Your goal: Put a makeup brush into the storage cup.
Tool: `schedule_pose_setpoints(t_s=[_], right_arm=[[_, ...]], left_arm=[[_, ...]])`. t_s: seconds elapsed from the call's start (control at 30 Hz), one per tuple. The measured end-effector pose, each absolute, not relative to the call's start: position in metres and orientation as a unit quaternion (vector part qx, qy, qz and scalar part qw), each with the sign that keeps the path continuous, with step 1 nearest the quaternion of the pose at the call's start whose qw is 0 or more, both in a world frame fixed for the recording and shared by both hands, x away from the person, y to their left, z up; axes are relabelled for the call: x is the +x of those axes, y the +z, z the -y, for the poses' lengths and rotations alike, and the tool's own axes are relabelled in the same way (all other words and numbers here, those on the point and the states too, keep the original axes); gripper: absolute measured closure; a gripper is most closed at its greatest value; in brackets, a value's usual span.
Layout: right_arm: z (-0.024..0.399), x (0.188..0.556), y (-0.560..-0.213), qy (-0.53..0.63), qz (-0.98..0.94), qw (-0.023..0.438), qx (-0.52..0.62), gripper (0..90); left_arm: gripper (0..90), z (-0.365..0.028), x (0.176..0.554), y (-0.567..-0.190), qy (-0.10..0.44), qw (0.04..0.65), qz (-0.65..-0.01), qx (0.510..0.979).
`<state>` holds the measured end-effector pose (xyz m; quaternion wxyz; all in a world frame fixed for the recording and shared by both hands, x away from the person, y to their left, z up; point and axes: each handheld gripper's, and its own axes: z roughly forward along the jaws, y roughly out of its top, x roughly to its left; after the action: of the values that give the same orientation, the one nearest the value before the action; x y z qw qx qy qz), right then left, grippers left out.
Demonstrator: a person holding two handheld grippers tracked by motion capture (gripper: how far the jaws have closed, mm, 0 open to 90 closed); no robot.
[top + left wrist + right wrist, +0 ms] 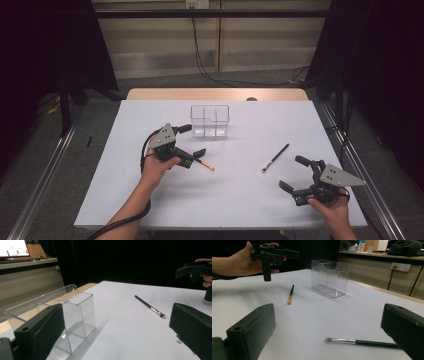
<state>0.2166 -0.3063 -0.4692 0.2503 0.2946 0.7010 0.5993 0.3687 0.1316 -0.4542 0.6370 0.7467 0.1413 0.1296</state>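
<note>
A clear plastic organizer (pixel 210 121) with compartments stands upright at the table's middle back. My left gripper (pixel 192 141) is open and holds nothing, just left of and in front of the organizer. A short brush with an orange tip (pixel 205 164) lies on the table right beside its near jaw. A slim black brush with a silver ferrule (pixel 276 157) lies at the right centre. My right gripper (pixel 294 172) is open and holds nothing, just right of and nearer than that brush. In the left gripper view the organizer (pixel 72 305) is close on the left and the black brush (pixel 150 307) lies ahead.
A white sheet (pixel 150 200) covers the table, with a wooden edge (pixel 215 93) at the back. In the right gripper view the black brush (pixel 362 342) lies between the jaws, the orange-tipped brush (pixel 290 295) and organizer (pixel 329 277) farther off. Metal rails run along both table sides.
</note>
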Motion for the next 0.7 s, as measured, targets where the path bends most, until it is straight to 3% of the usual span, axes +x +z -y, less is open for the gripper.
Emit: schedule_pose_setpoints(t_s=[0.7], right_arm=[[0.305, 0.216, -0.469, 0.593, -0.709, 0.247, 0.291, 0.0]], left_arm=[[0.0, -0.120, 0.386, -0.447, 0.087, 0.527, -0.142, 0.833]])
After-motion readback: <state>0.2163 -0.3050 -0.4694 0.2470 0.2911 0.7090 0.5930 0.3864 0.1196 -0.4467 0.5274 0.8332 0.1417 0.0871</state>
